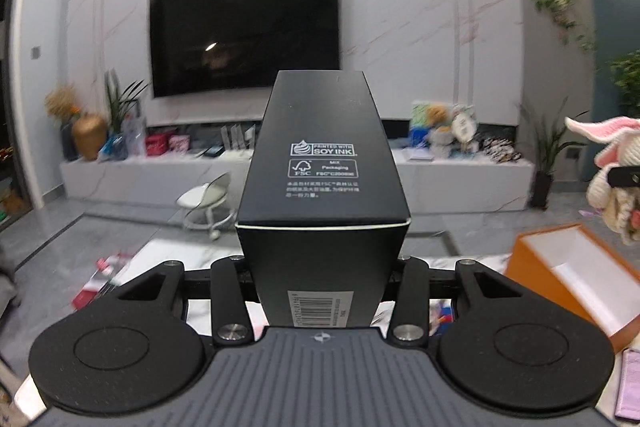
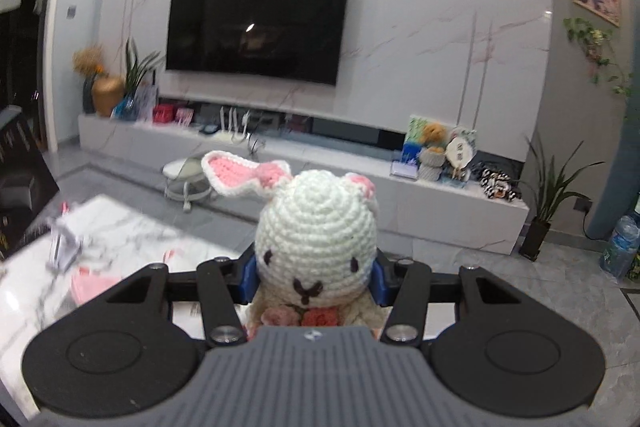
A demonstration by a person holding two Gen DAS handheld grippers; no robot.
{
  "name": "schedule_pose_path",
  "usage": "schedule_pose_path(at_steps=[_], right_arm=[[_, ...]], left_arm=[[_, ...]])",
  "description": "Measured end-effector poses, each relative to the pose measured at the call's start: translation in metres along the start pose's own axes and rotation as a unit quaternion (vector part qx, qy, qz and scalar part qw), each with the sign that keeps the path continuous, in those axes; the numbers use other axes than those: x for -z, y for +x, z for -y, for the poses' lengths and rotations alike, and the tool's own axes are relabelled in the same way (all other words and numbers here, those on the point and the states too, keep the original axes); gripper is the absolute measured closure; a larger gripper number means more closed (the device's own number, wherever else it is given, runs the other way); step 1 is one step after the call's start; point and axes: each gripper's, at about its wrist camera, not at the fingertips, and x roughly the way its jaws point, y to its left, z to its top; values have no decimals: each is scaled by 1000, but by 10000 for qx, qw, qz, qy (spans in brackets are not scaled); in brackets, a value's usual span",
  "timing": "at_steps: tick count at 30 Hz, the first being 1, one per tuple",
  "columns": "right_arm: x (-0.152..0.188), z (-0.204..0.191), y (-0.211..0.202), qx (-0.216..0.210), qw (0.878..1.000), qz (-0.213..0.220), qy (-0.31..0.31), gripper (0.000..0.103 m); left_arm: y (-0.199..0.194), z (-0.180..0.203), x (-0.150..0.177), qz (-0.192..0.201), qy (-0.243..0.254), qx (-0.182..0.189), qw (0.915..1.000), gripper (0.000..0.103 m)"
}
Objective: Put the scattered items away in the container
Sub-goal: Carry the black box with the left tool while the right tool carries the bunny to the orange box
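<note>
Gripping a tall black carton (image 1: 320, 163) between its fingers, the left gripper (image 1: 320, 267) holds it raised above the marble counter (image 1: 160, 259), the box's printed face turned up with "SOY INK" and FSC marks and a barcode label near the base. Just to the right and lower sits the orange container (image 1: 576, 275), open, its white inside showing, resting on the counter. The right gripper (image 2: 314, 279) is clenched on a crocheted white bunny (image 2: 316, 227), its blue-padded fingers (image 2: 249, 277) pressing either side of the head; one pink-lined ear sticks out to the left. In the left wrist view that bunny appears at the far right edge, above the container. Small blurred items lie scattered on the counter: a red-and-white packet (image 1: 104, 279) at left, and a pink piece (image 2: 94, 285) and a pale boxy thing (image 2: 64, 247) in the right wrist view.
</note>
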Motion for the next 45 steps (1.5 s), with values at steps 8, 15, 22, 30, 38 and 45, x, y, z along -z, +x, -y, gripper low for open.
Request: schedule_pose_path(at_steps=[8,15,22,30,38,45], right_arm=[[-6,45,-18,295,9986,298,330,49],[10,95,-14,596,9947,180,823,48],[35,130,2,824,9894,-128,1191,49],[62,168,19,921,9804,-430,1689,48],[89,188,63,844,9730,-952,1928,48],[114,204,101,919,9638,-1540,1970,49]], left_arm=[[16,67,-26,233,415,565,9973,53],[46,142,-41,192,771,1230,9892,53],[77,204,-44,59,940,1808,9790,53],[116,252,-44,-214,1052,2150,9707,53],[154,284,-18,-683,1131,2368,9625,53],[185,307,-3,-1048,1349,2499,9531,53]])
